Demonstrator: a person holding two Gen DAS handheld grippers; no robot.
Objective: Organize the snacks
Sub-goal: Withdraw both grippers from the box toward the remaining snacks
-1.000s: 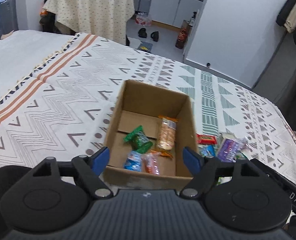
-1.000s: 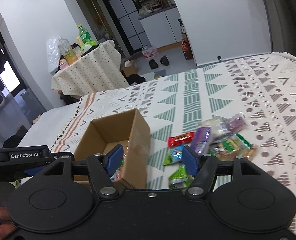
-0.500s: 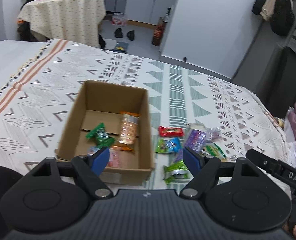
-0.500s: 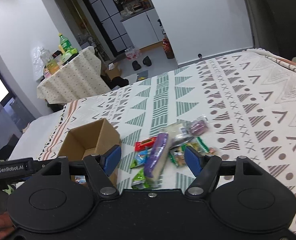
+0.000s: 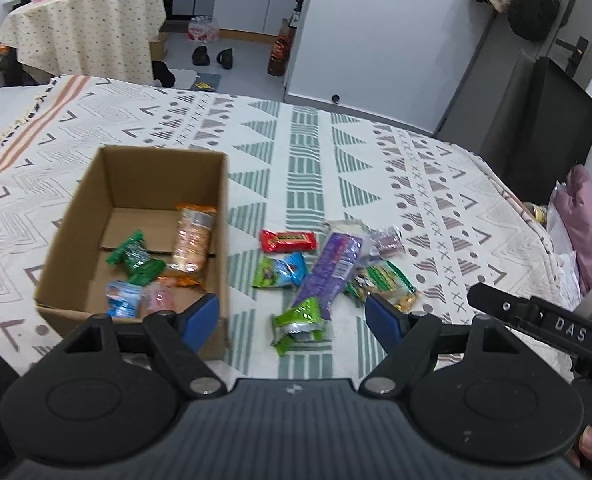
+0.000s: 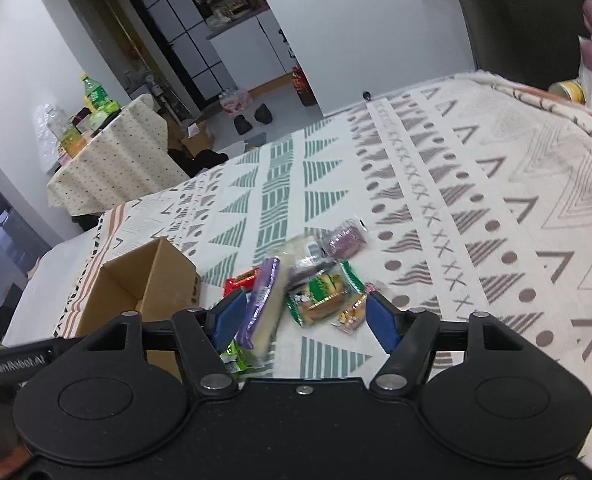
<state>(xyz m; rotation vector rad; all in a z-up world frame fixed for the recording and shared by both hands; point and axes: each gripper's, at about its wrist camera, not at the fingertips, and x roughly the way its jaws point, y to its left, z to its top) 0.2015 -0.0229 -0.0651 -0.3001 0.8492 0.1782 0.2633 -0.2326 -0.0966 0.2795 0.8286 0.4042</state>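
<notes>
Swinging both grippers off the cardboard box (image 5: pixel 136 236) and over to the loose pile, you have changed what sits between the fingers in about a second. A second ago your left gripper (image 5: pixel 292 314) framed the box and its contents; now its blue fingers (image 5: pixel 202 314) stand wide apart, holding nothing, with the small green packet (image 5: pixel 298 322) lying between them on the patterned bedspread (image 5: pixel 376 160). Your right gripper (image 6: pixel 300 314) has made the same shift, from the box wall to the heap, and its jaws are likewise spread and empty above the long purple bar (image 6: pixel 264 300) and the green-and-tan biscuit pack (image 6: pixel 324 294).

Inside the box lie a green wrapper (image 5: pixel 134 258), an orange-topped cracker sleeve (image 5: pixel 192 240), a blue packet (image 5: pixel 122 298) and a pink one (image 5: pixel 158 300), so part of the sorting looks done. Waiting just beside the box's right wall are the red bar (image 5: pixel 288 240), a green-and-blue packet (image 5: pixel 282 270), the purple bar, the biscuit pack and a small purple candy bag (image 6: pixel 344 238), some overlapping.

Judging by this, you are between deliveries and lining up the next pick; the overlapping wrappers may come up together.
</notes>
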